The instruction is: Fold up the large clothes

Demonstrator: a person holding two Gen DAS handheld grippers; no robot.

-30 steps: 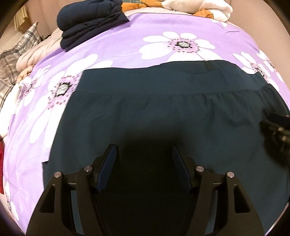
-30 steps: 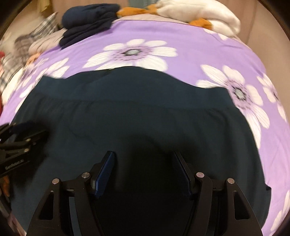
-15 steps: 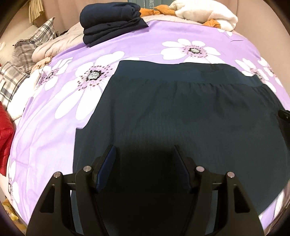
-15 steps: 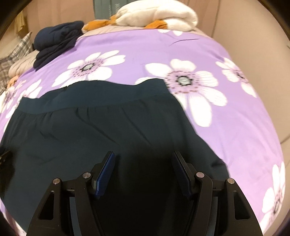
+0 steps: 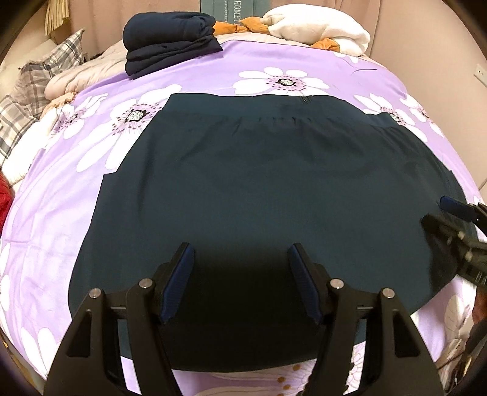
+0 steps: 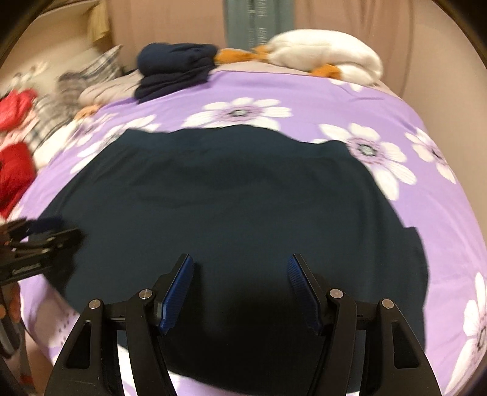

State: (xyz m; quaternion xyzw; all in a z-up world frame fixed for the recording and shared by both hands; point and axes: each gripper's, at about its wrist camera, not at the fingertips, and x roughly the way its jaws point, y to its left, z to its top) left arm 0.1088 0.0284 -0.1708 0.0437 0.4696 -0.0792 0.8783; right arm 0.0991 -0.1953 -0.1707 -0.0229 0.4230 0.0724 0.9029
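Black two-finger left gripper — blue-padded fingers spread wide, nothing between them, above the near part of the garment. Right gripper likewise spread and unloaded; its view is motion-blurred, so fine detail is lost.

Dark teal garment — lies flat on the bed, waistband at the far edge; its near hem is hidden behind the gripper bodies, and a dark shadow covers the cloth between the fingers. Against half a second ago, both cameras sit further back: more of the garment and the near sheet now shows, and each gripper has re-entered the other's view at the frame edge.

Purple bedsheet with white flowers. Beyond: folded navy clothes, a white and orange plush toy, a plaid pillow at left, pink curtains.
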